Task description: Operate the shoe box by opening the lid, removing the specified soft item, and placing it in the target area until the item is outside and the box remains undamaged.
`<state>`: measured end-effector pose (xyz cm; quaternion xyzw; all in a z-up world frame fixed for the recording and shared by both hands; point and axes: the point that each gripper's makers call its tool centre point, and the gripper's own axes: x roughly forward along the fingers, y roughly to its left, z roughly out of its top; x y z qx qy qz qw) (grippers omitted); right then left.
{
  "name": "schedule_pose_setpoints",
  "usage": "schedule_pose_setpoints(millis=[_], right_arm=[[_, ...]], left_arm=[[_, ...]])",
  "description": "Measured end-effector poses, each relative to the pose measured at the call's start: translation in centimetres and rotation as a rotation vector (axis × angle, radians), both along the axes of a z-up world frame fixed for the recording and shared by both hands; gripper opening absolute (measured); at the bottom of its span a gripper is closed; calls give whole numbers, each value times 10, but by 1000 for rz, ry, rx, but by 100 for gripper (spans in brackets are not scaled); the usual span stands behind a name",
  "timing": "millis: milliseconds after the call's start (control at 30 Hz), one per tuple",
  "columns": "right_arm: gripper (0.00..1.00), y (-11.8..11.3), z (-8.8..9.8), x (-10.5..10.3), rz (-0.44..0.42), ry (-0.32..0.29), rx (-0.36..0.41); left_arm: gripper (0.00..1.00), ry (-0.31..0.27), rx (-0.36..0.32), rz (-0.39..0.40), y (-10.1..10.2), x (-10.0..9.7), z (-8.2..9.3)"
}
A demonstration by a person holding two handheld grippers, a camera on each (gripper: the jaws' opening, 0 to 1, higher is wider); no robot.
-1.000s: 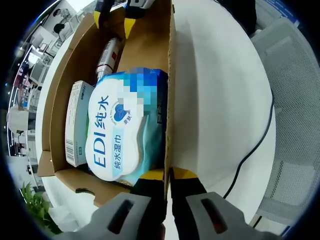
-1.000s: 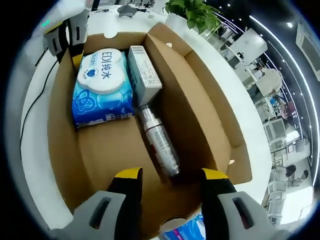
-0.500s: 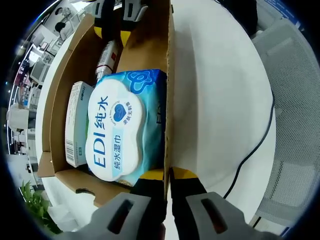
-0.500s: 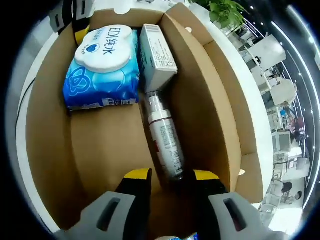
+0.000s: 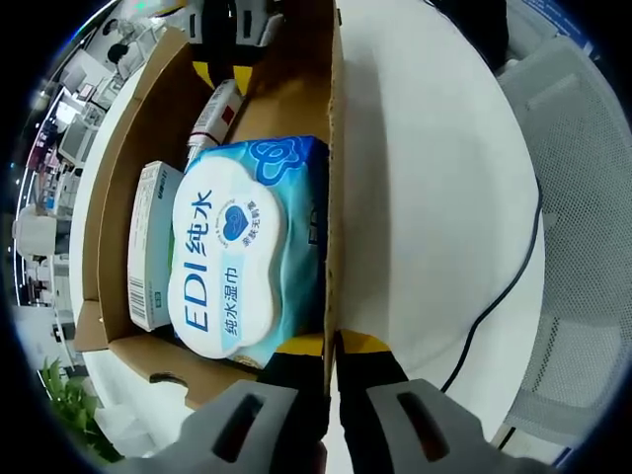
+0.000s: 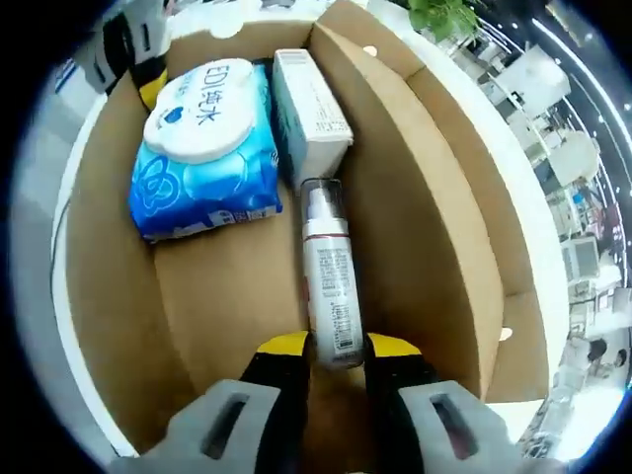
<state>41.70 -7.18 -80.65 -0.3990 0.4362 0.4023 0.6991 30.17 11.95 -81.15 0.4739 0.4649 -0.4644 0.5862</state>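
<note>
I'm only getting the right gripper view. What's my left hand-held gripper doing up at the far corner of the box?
Observer: The left hand-held gripper straddles the shoe box side wall, one jaw inside and one outside, closed against it beside the wipes pack.
Operator: Fine, my right hand-held gripper has the bottle. Anything on the table outside that wall?
Observer: A black cable runs across the white table, apart from the box.
Operator: And past the table?
Observer: A grey mesh chair sits at the table's edge.
</note>
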Motion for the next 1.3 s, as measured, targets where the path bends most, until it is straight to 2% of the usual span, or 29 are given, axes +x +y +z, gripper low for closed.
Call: schedule_pose_setpoints(millis=[33,67,100,133,167,433,467,533,567,600,700,733,833,867,933,1000,1100,1200,1300], right_arm=[[17,2,-1,-16,-91,119,46],[17,4,0,-25,-148,182,64],[16,3,-3,-27,-185,219,70],[16,1,-4,-27,-202,228,63],[16,1,-2,-26,-183,194,48],[19,7,-10,-48,-206,211,-2],[20,3,-16,-44,-241,225,1],[20,2,-20,-54,-253,244,-24],[20,4,-14,-53,-239,228,-27],[20,4,-12,-55,-269,235,-31],[20,6,-9,-58,-246,240,-39],[20,4,-16,-41,-231,243,-42],[20,4,-18,-38,-226,240,-47],[20,3,-19,-37,-255,263,-50],[21,2,-21,-34,-250,286,-45],[21,2,-22,-34,-215,294,-62],[21,2,-23,-34,-252,294,-60],[21,2,-23,-36,-217,278,-69],[21,2,-23,-37,-237,281,-59]], left_arm=[[1,0,1,1,0,0,0],[1,0,1,1,0,0,0],[1,-1,1,1,0,0,1],[1,-2,1,1,0,0,1],[1,-2,2,2,0,0,0],[1,-12,1,5,0,1,1],[2,-13,1,6,0,1,1],[2,-17,0,4,0,1,1],[2,-16,-1,4,0,2,2],[2,-15,-2,5,0,2,2],[1,-12,-1,3,0,2,2],[1,-10,-1,0,0,2,2],[1,-10,-1,-1,-1,3,3],[1,-11,-2,-2,-1,3,3],[1,-9,-1,-3,-1,3,2],[1,-4,1,-3,-1,3,2],[1,-1,3,-1,-1,3,2],[1,-4,2,0,-1,4,2],[1,-5,2,4,-1,3,2]])
